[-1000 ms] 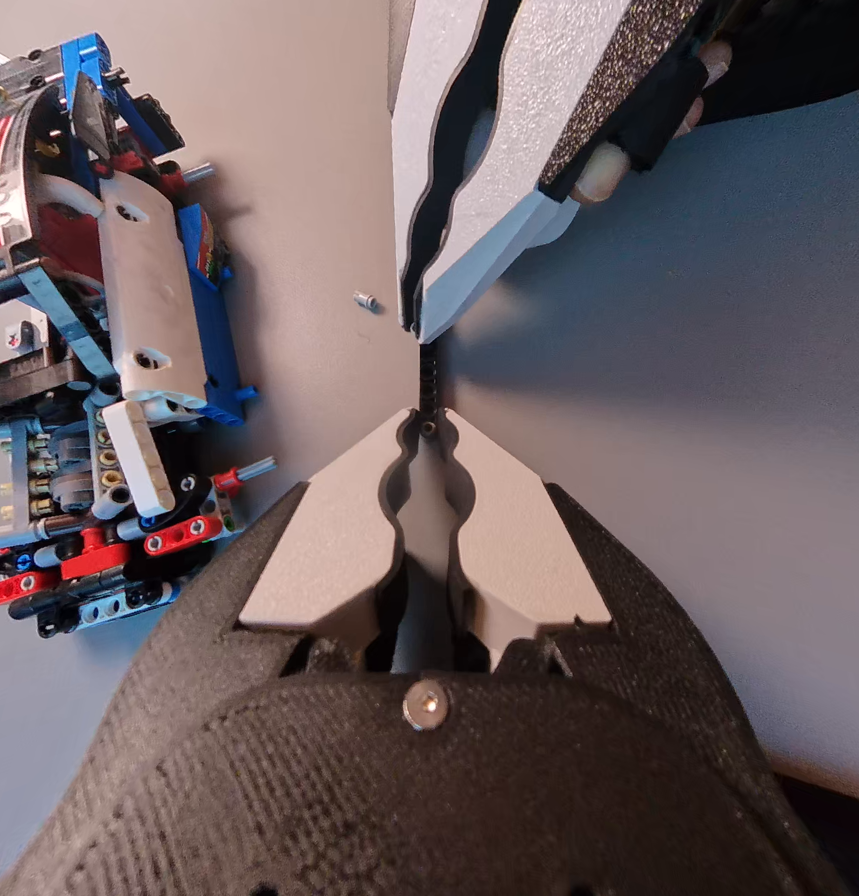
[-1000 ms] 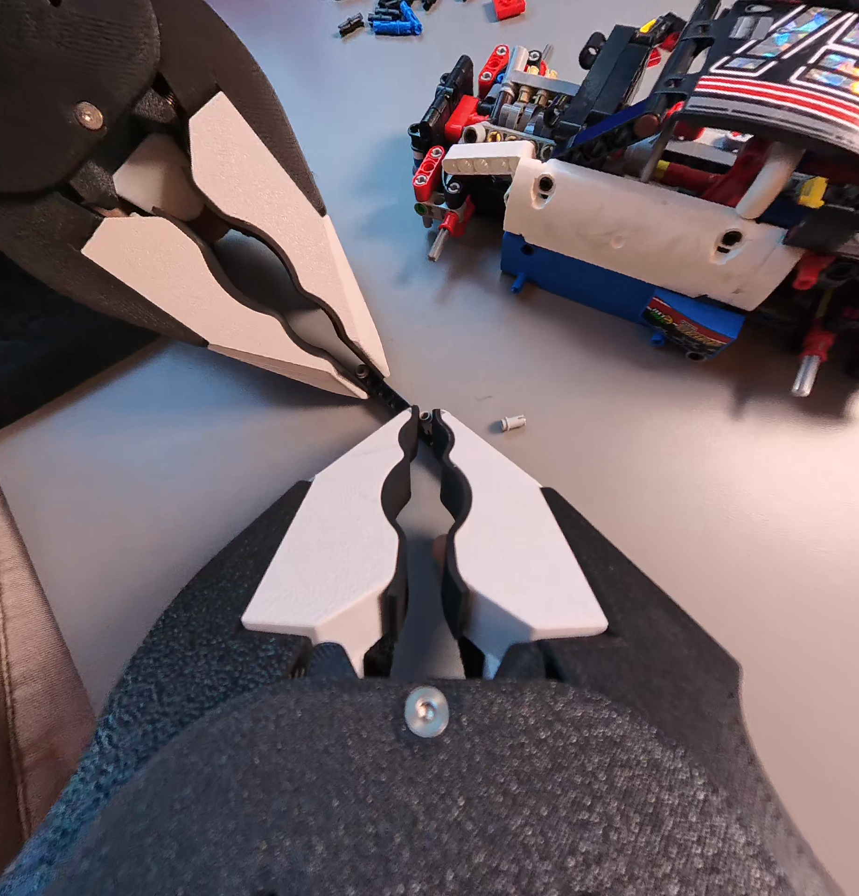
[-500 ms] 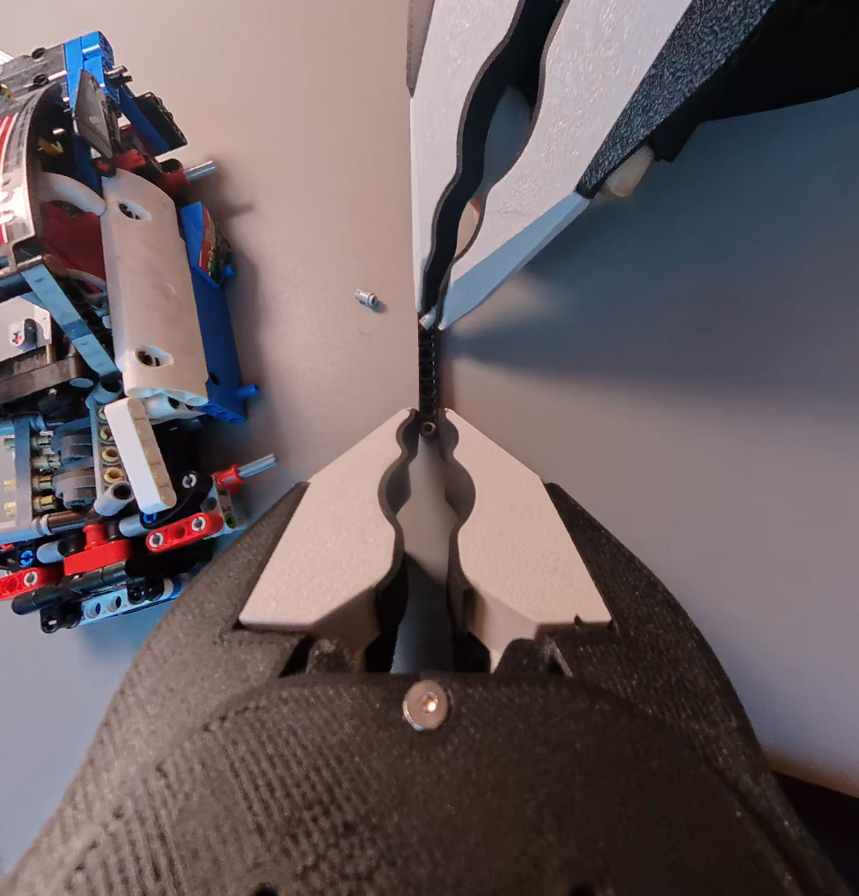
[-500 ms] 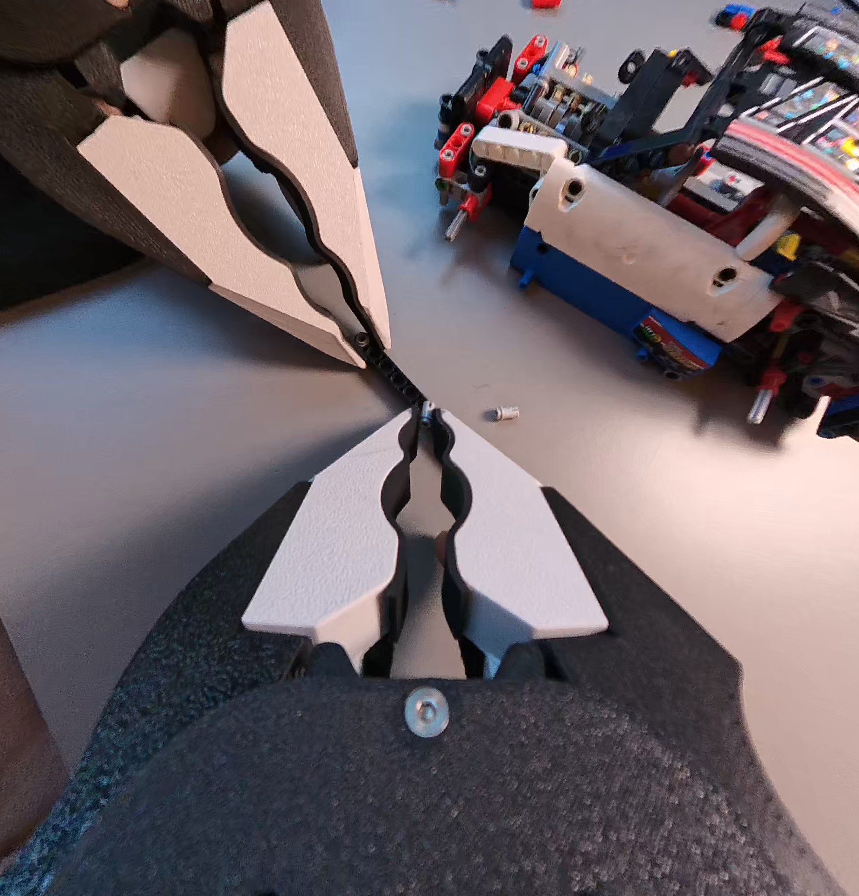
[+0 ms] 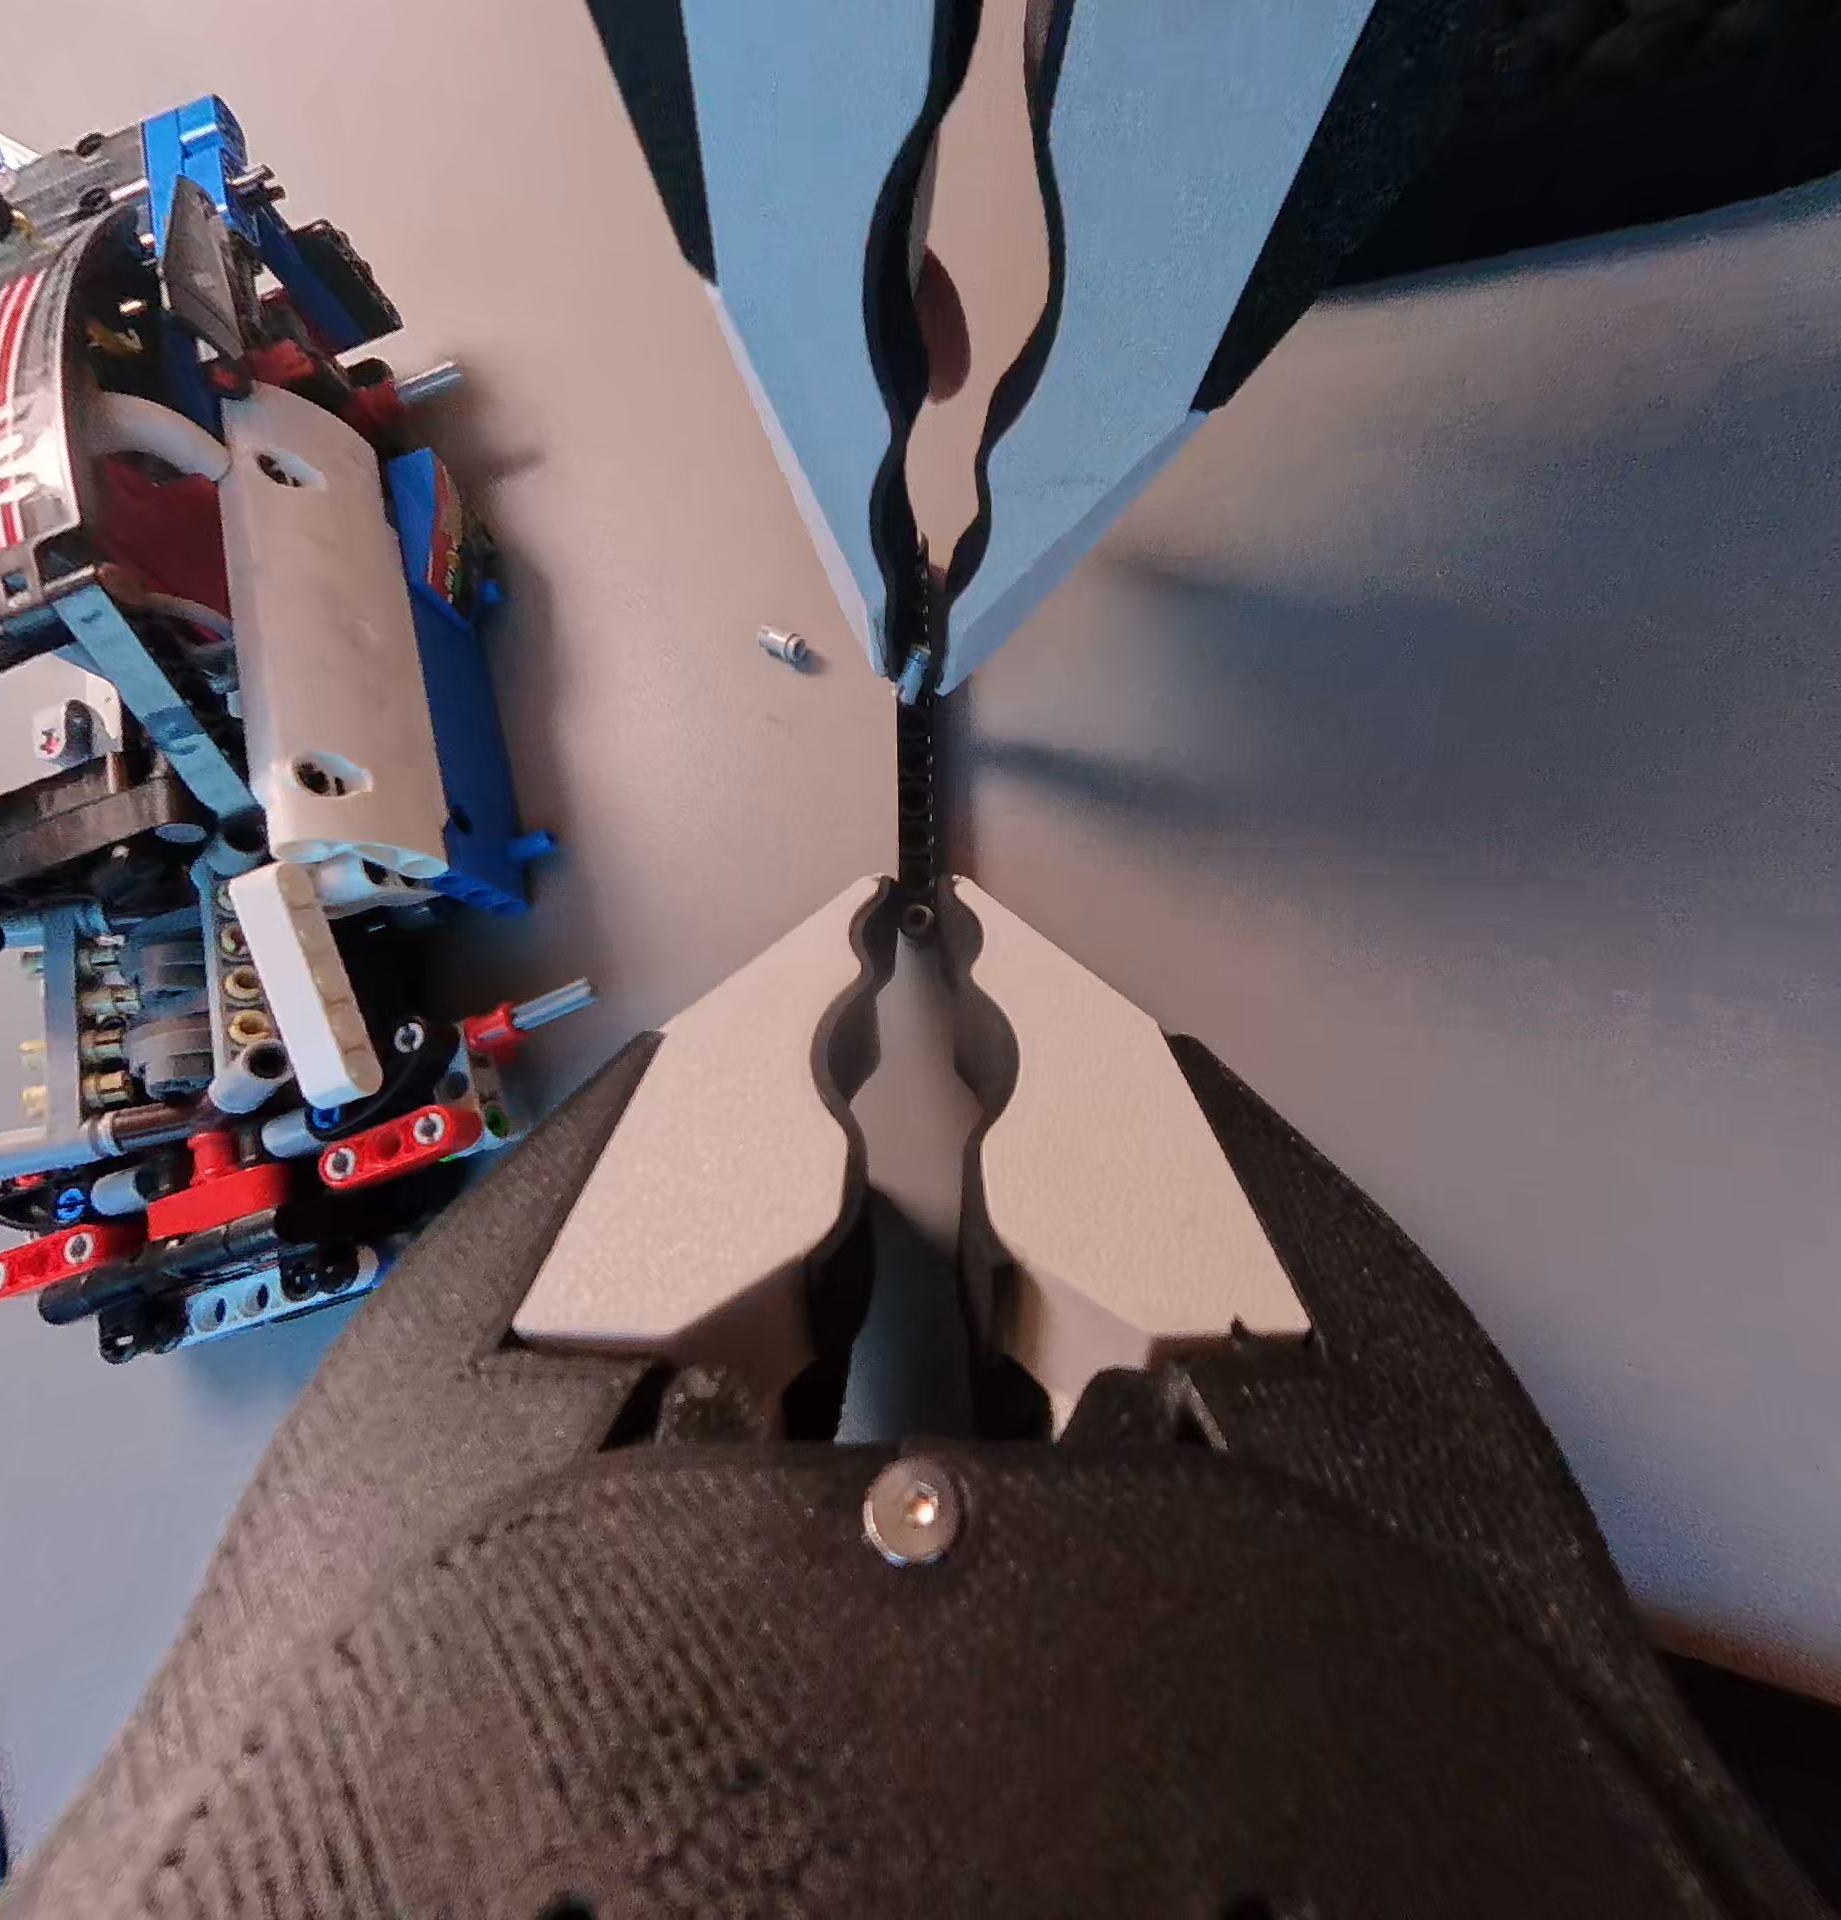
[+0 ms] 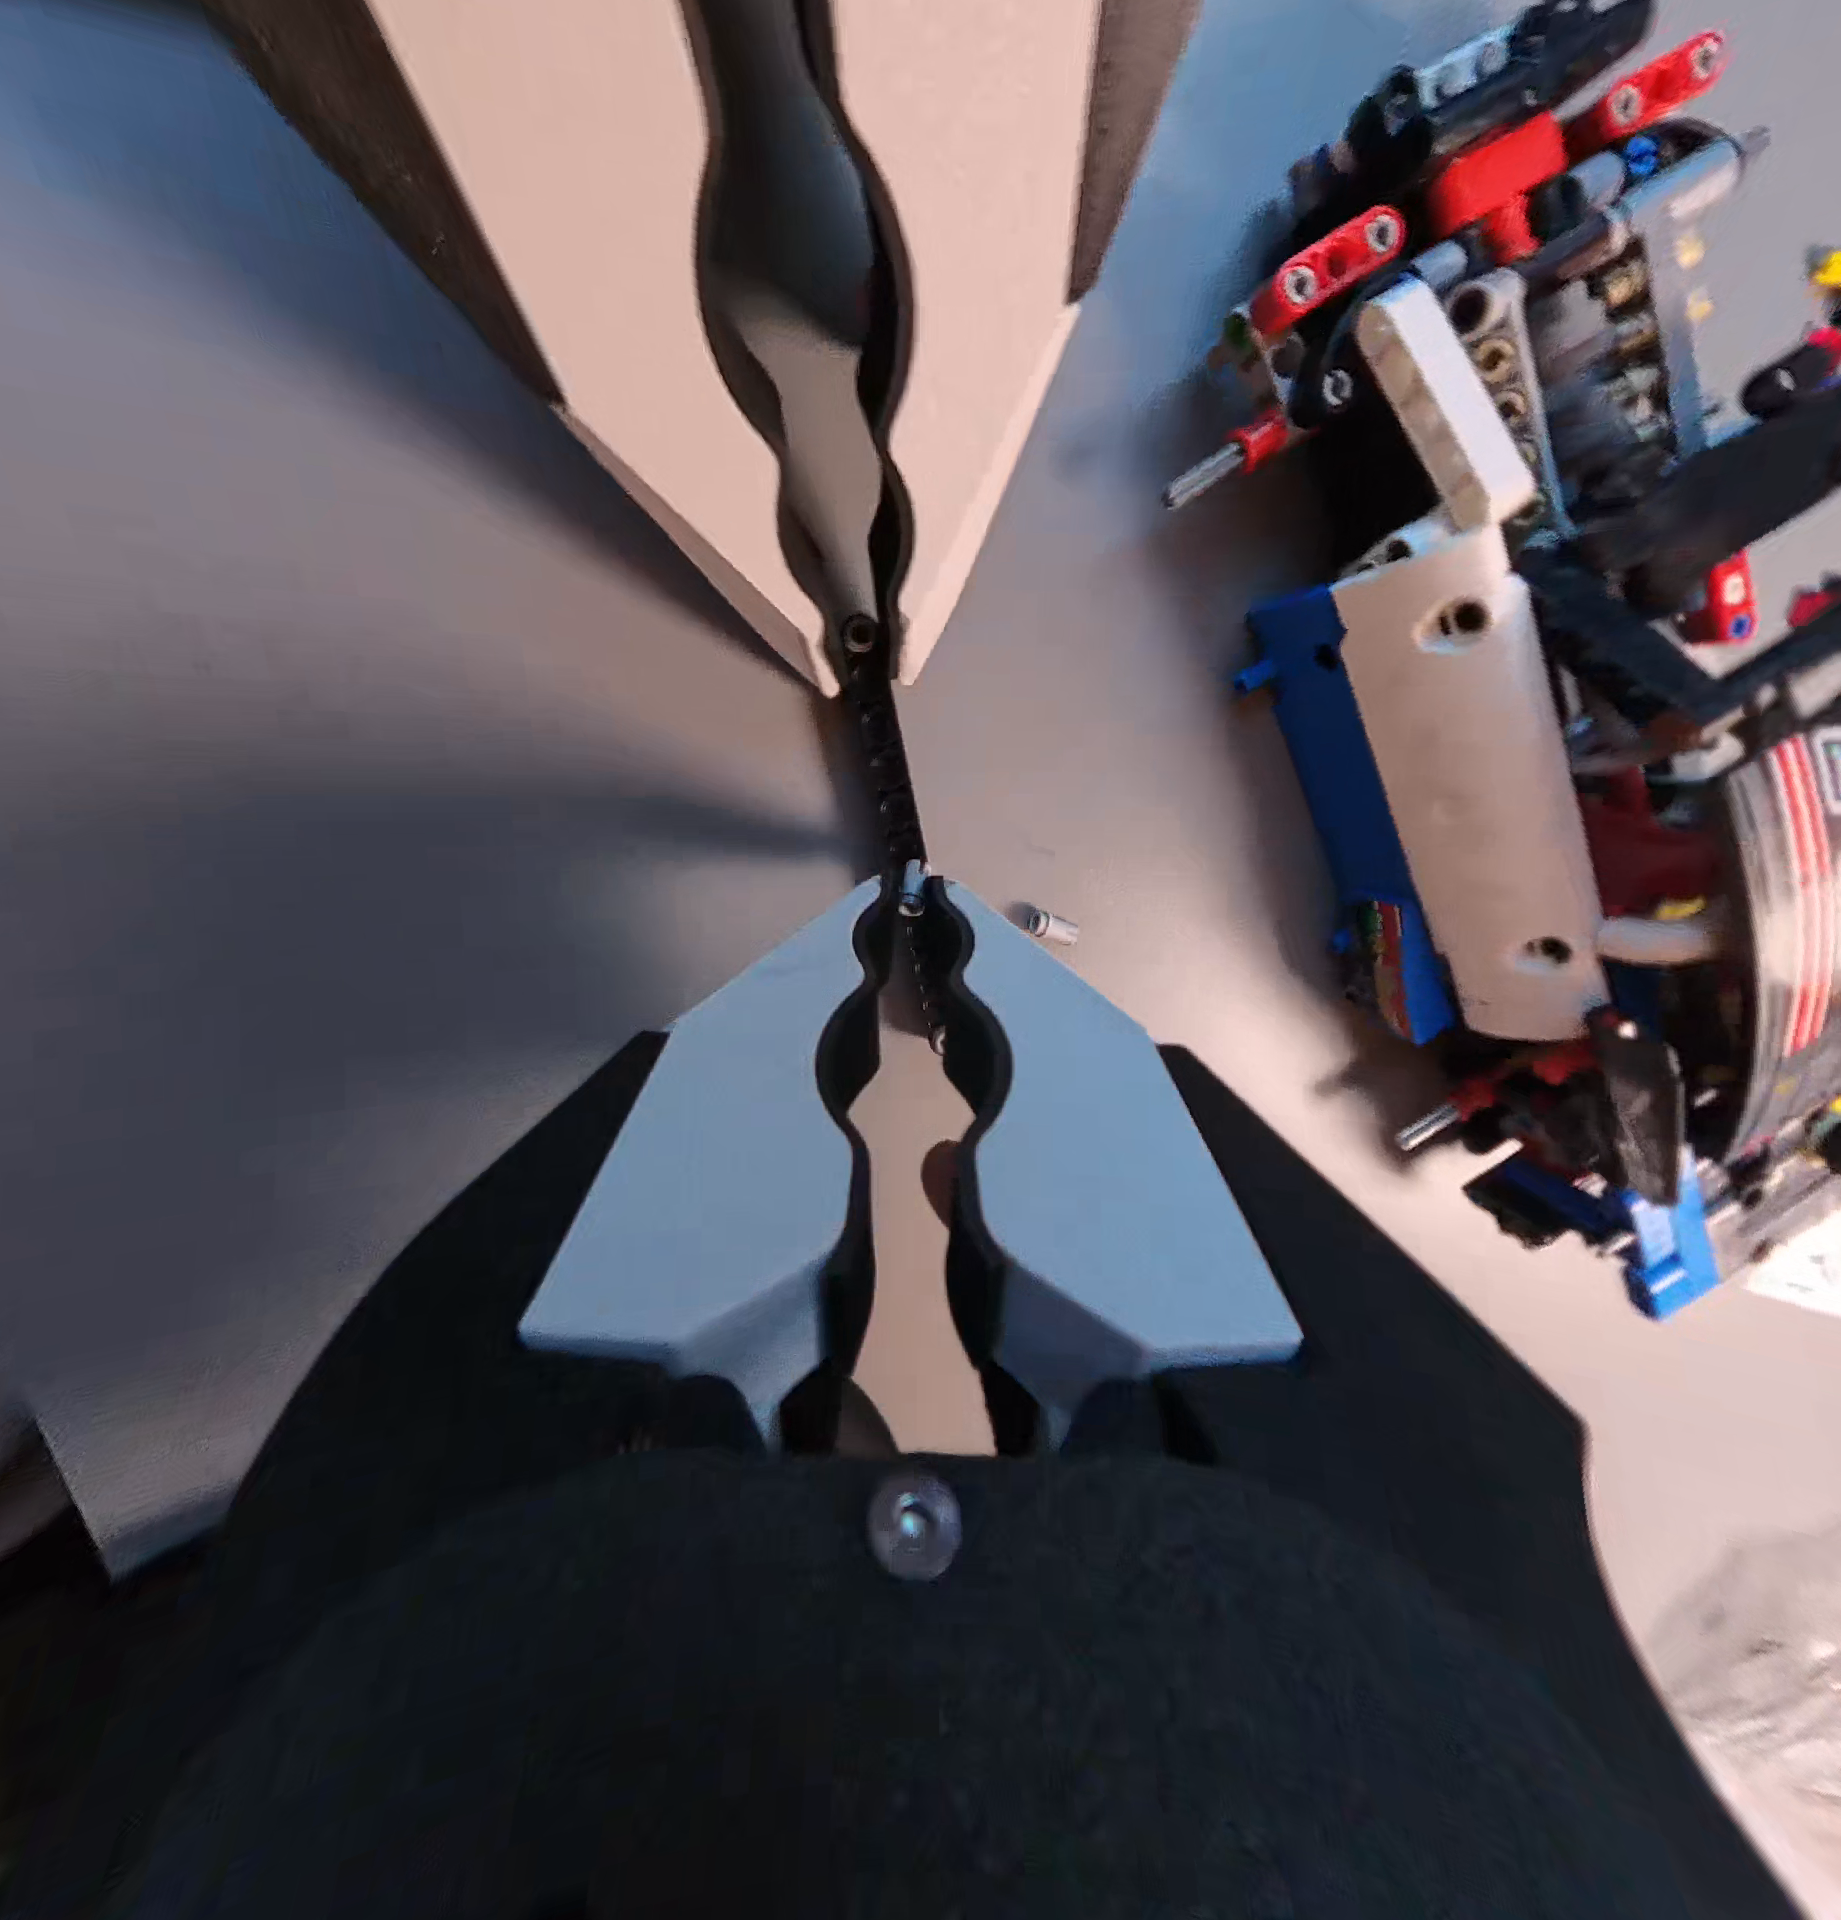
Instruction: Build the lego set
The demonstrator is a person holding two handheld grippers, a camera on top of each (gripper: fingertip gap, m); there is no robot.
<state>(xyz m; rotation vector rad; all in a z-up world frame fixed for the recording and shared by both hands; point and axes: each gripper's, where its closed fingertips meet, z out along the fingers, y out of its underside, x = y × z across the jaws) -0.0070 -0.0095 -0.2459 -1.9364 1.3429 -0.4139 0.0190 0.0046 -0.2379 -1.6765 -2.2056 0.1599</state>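
Note:
A thin black ribbed rod (image 5: 916, 779) hangs in the air above the grey table, held at both ends. My left gripper (image 5: 916, 902) is shut on its near end. My right gripper (image 5: 911, 670) comes in from above, directly opposite, and is shut on the far end, where a small grey sleeve (image 5: 914, 660) sits. In the right wrist view my right gripper (image 6: 911, 896) pinches the grey sleeve (image 6: 910, 896) and the rod (image 6: 888, 769), with the left gripper (image 6: 860, 665) facing it. The half-built lego car (image 5: 313, 665) lies left of the grippers and also shows in the right wrist view (image 6: 1467, 790).
A loose small grey pin (image 5: 784, 646) lies on the table between the rod and the car; it also shows in the right wrist view (image 6: 1046, 923). A clear plastic bag (image 6: 1778, 1662) and a white paper (image 6: 1830, 1278) lie near the car. The table edge (image 5: 1747, 1662) runs at lower right. Less than 4 cm separates the two grippers' tips.
My right gripper has swung round until it faces the left gripper in a straight line. The rod has stayed gripped at both ends, and now reaches further in between the right fingers.

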